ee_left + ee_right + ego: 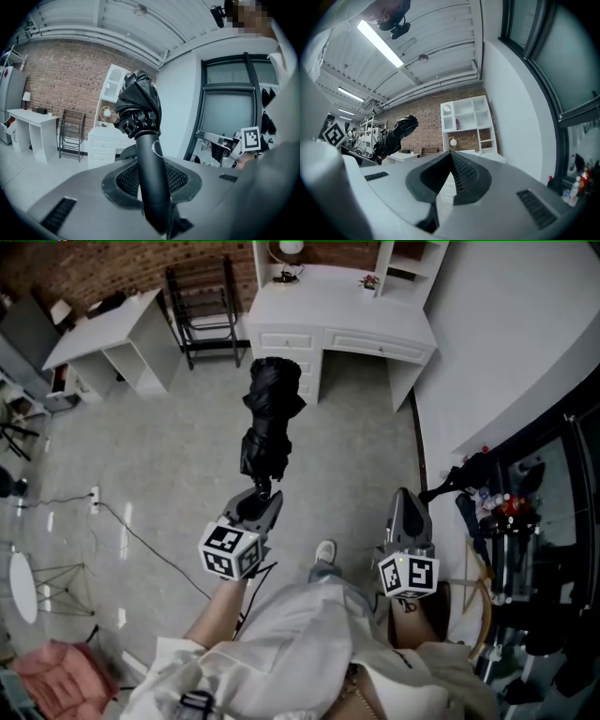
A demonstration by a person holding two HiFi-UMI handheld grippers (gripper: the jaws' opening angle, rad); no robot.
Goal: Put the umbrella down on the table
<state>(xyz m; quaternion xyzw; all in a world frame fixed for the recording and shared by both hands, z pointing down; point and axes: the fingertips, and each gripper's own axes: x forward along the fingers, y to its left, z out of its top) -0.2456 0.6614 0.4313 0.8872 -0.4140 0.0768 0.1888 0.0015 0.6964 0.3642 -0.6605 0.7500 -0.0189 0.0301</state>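
A folded black umbrella (270, 418) sticks out ahead of me above the grey floor, its canopy bunched at the far end. My left gripper (260, 491) is shut on its smooth black handle (149, 154); in the left gripper view the handle runs up between the jaws to the bundled canopy (138, 105). My right gripper (405, 495) hangs alongside to the right, jaws shut with nothing between them (451, 154). From the right gripper view the umbrella (393, 133) shows off to the left. A white desk with drawers (319, 306) stands ahead against the wall.
A second white table (103, 329) and a black metal rack (202, 306) stand at the back left. A lamp (289, 249) sits on the desk. A cable (141, 540) trails over the floor. A dark shelf with bottles (506, 507) is close on my right.
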